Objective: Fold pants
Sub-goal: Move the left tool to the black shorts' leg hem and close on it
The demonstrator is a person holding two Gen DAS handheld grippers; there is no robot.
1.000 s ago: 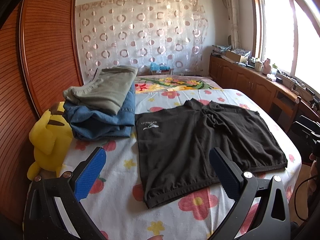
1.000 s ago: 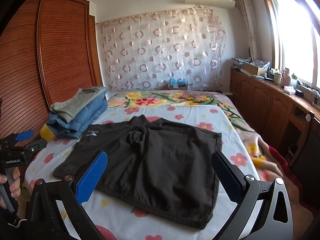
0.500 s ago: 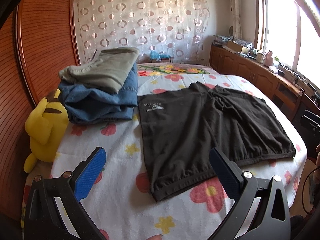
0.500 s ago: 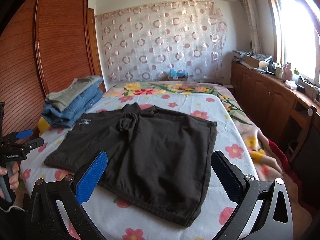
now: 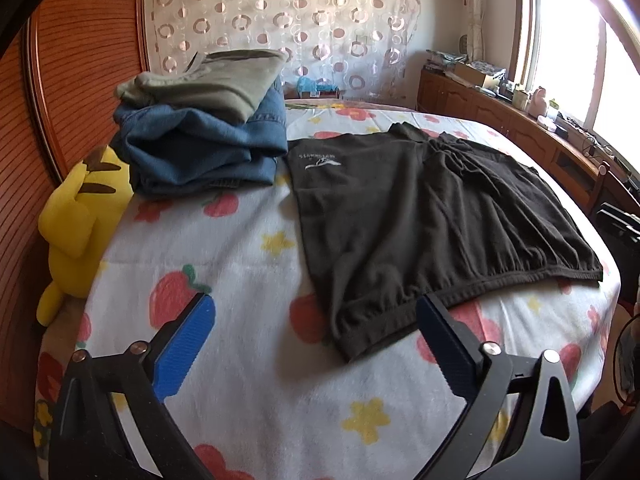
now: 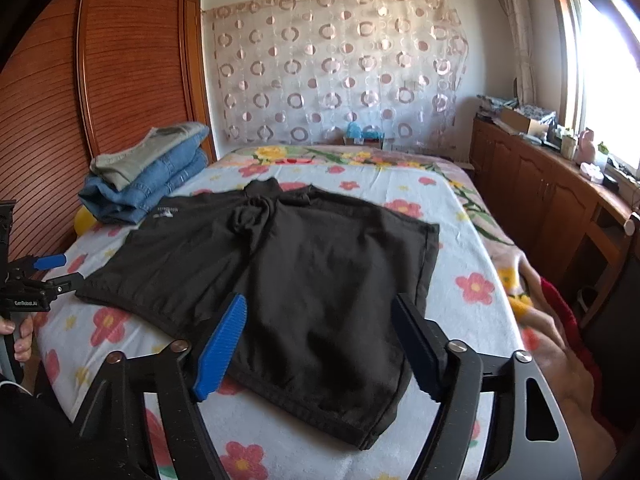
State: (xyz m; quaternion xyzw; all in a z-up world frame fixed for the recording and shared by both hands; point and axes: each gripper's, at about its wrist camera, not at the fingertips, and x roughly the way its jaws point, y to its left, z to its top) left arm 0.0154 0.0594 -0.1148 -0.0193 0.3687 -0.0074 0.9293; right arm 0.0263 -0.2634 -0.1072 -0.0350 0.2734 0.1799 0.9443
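Black shorts [image 5: 420, 216] lie spread flat on the flower-print bed sheet [image 5: 248, 248], waistband toward me; they also show in the right wrist view [image 6: 304, 264]. My left gripper [image 5: 316, 344] is open and empty, low over the sheet with the near left corner of the waistband between its fingers. My right gripper [image 6: 320, 344] is open and empty, just above the near right part of the waistband. The left gripper also shows in the right wrist view [image 6: 60, 270] at the left edge, open beside the shorts' left corner.
A stack of folded jeans [image 5: 200, 148] with olive pants [image 5: 208, 80] on top sits at the far left of the bed. A yellow plush toy [image 5: 80, 216] leans by the wooden wardrobe [image 5: 80, 60]. Wooden cabinets [image 6: 552, 200] run along the right wall under the window.
Both grippers have moved forward and down toward the near edge of the shorts. The right gripper's fingers have narrowed somewhat but stay open.
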